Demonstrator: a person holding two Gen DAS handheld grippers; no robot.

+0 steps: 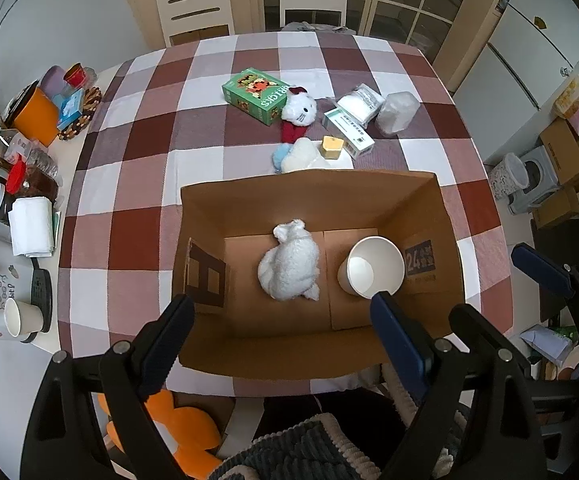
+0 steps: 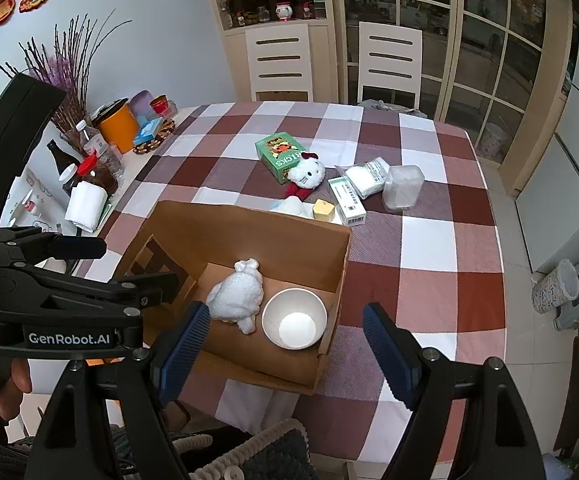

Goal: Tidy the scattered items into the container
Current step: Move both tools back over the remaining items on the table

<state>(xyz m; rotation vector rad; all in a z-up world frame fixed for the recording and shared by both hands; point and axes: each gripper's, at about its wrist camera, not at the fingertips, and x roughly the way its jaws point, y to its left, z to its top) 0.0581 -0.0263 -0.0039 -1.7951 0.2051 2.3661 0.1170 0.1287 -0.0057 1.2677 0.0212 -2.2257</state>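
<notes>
Hovering over the near edge of the cardboard box (image 1: 429, 208), the left gripper (image 1: 281, 316) had its jaws spread wide with nothing between them. The right gripper (image 2: 285, 326) hung above the box's right side, jaws also well apart and empty. Inside the box a white plush toy (image 1: 289, 266) lay near the middle, and a paper cup (image 1: 371, 266) stood upright just to its right. Still out on the checked tablecloth (image 1: 129, 216) beyond the box: green bricks box (image 1: 255, 94), cat plush (image 1: 299, 110) touching it, white-and-blue plush (image 1: 301, 156) right against the box's far wall, small yellow block (image 1: 332, 147), white carton (image 1: 349, 128), wrapped white packet (image 1: 359, 104), clear plastic container (image 1: 397, 112). Clutter sat at the table's left edge, well apart.
</notes>
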